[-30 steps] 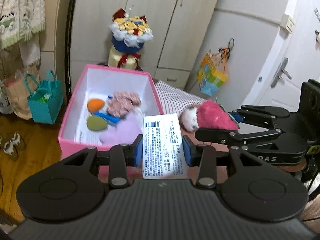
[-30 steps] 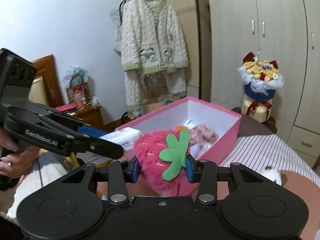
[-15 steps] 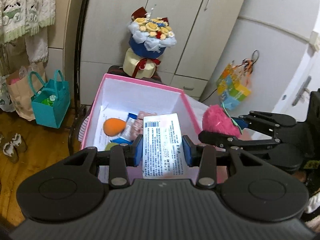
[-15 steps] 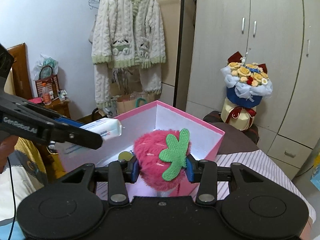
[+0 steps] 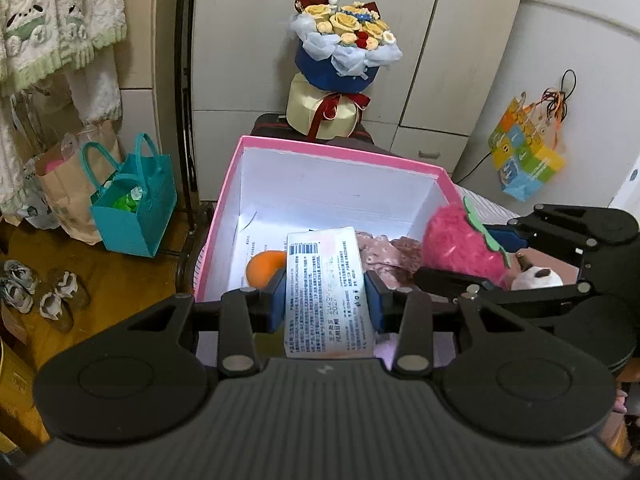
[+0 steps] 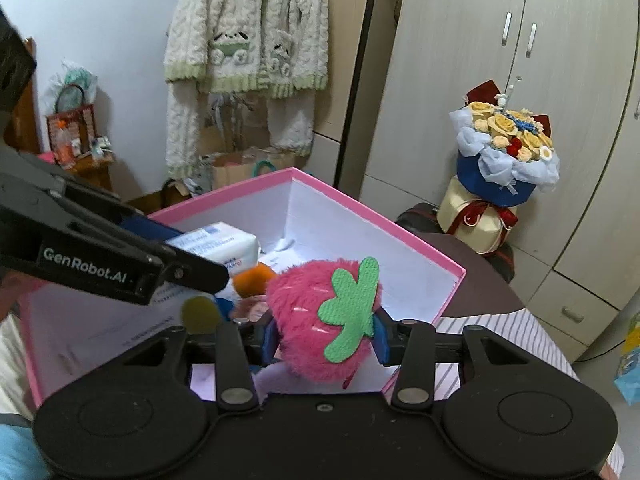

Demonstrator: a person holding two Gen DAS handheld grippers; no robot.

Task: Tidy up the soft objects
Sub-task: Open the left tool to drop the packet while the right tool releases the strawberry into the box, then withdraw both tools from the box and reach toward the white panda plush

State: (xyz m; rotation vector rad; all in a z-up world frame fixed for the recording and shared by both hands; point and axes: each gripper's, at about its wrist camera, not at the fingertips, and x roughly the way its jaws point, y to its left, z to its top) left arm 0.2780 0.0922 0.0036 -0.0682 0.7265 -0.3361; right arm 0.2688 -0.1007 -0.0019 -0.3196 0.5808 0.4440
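My left gripper (image 5: 325, 294) pinches tissue pack (image 5: 326, 280), right gripper (image 6: 322, 330) clamps plush strawberry (image 6: 316, 312); pink box (image 5: 340, 156) center frame, wardrobe (image 5: 400, 40) behind, wood floor (image 5: 100, 272) lower left.

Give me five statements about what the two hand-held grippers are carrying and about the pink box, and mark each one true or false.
1. The left hand-held gripper is clamped on a white pack of wipes. True.
2. The right hand-held gripper holds a blue ball. False: it holds a pink plush strawberry with a green leaf.
3. The pink box has its lid on. False: it is open at the top, and its white inside shows.
4. An orange sponge lies inside the box. True.
5. The box holds nothing yet. False: besides the sponge, a pinkish cloth lies in it.
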